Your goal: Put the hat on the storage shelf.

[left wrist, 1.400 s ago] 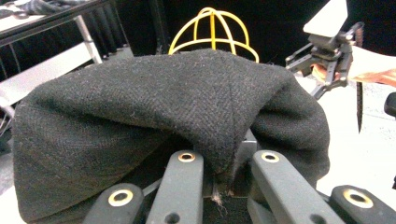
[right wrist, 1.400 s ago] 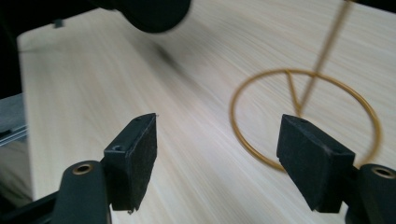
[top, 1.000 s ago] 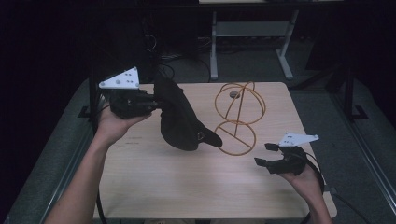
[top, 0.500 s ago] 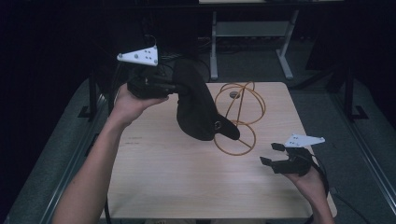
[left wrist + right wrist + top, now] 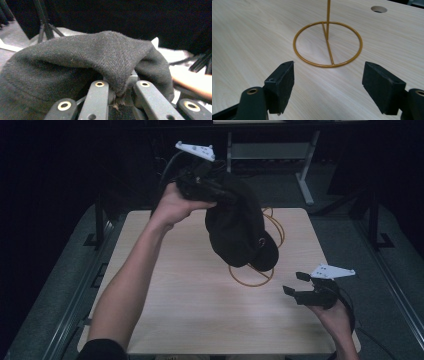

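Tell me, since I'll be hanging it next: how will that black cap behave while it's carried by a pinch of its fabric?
Probably floppy: the black cap droops from the left gripper, its cloth bunched between the shut jaws. It seems light, since one small pinch carries it clear of the table. The brim likely stays stiffer, keeping its curve at the low end.

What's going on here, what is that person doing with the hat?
A person holds a claw tool in each hand at a wooden table. The left claw is shut on a fold of a black cap, which hangs in the air above a gold wire stand on the table. The right claw is open and holds nothing, low over the table and pointed at the stand's round base. It looks as if the cap is headed for the stand, though it isn't on it yet.
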Motion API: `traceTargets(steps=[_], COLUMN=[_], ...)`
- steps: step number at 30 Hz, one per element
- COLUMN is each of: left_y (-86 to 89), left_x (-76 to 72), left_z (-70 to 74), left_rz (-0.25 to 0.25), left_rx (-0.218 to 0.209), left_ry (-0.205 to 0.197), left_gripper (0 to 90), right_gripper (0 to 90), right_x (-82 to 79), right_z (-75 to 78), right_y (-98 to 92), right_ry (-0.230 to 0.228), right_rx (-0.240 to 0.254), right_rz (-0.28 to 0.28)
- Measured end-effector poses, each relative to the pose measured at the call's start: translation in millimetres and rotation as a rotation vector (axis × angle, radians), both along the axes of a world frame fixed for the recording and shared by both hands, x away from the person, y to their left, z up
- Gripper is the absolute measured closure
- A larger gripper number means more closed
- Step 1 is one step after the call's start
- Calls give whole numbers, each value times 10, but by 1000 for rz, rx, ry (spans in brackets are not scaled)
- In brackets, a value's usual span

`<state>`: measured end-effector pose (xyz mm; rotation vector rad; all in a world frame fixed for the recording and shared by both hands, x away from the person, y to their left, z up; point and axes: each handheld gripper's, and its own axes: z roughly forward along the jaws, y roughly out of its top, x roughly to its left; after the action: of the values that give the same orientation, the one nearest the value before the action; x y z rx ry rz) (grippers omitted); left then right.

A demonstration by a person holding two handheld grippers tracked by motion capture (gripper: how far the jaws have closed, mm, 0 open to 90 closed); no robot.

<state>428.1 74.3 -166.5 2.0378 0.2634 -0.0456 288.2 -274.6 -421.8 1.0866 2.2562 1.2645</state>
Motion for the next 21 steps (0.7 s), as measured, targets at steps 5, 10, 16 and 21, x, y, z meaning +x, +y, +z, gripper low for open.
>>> traceTargets(steps=[5,10,16,21], left_y=[-514,-1031,-1271,-1273], left_x=[227,463,658,664], left_z=[-168,-441,-649,-684], left_rz=[22,98,173,182], left_rx=[23,60,37,82], left_ry=[97,192,254,211], left_gripper=[840,795,615,593], right_gripper=[252,253,255,255], right_x=[-15,1,2,-24], right_z=[-26,-65,-114,-116], right_y=[-77,-107,-138,-167], right_ry=[-26,-26,-13,-14], right_rx=[38,44,50,50], right_rz=[-45,-61,-89,-99])
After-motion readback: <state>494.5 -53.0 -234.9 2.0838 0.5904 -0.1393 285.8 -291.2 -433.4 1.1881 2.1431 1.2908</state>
